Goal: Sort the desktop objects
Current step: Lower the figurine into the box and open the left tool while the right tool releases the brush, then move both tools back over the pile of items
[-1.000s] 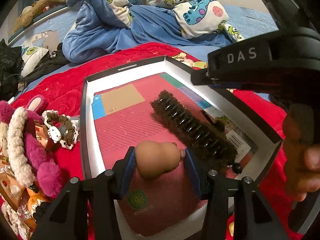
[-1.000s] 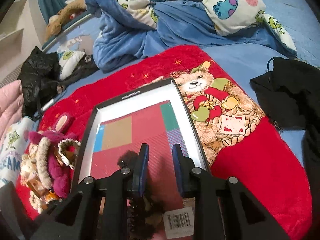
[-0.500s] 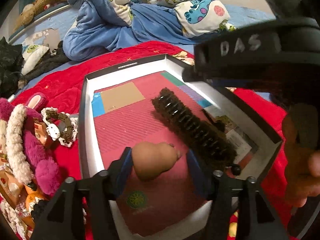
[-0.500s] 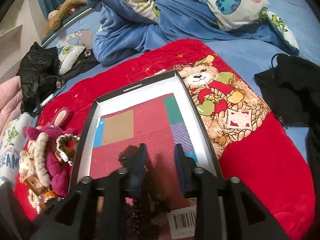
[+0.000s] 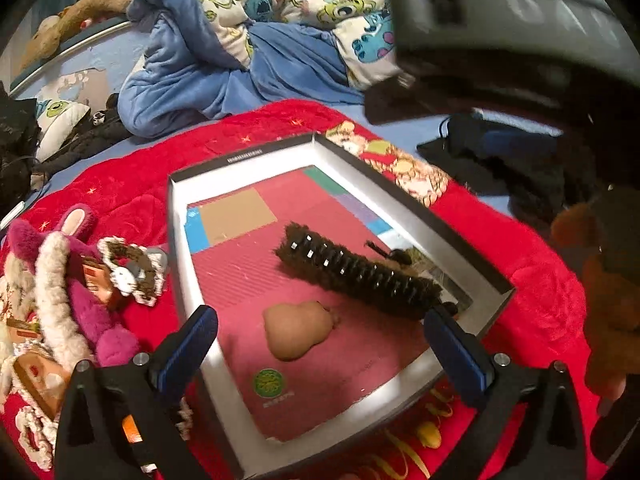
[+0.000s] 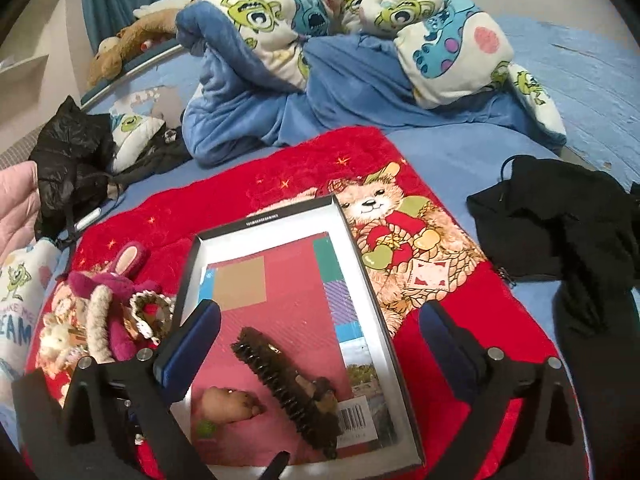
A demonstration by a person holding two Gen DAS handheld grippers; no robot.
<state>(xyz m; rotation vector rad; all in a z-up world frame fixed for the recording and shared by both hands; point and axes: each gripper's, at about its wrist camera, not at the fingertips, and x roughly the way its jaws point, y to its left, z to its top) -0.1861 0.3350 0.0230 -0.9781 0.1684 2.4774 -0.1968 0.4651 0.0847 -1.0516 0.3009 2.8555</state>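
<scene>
An open box with a white rim (image 5: 182, 264) and a red floor lies on the red blanket. In it rest a tan gourd-shaped toy (image 5: 298, 334) and a long dark toothed hair clip (image 5: 356, 276). My left gripper (image 5: 320, 344) hovers over the box's near end. Its jaws are opening wide, and the gourd lies between them untouched. My right gripper (image 6: 318, 344) is also opening, above the clip (image 6: 288, 384) and gourd (image 6: 228, 402), and holds nothing. The right tool's black body (image 5: 500, 20) shows blurred at the left view's top right.
Pink and cream plush toys (image 5: 60, 280) and a lacy scrunchie (image 5: 132, 272) are piled left of the box. Behind lies a blue monster-print quilt (image 6: 320, 40). A black garment (image 6: 560, 220) lies to the right. A person's hand (image 5: 600, 300) holds the right tool.
Both grippers have spread wide and risen. The left pads have come off the tan gourd, which stays in the box. The right fingers have parted above the dark clip.
</scene>
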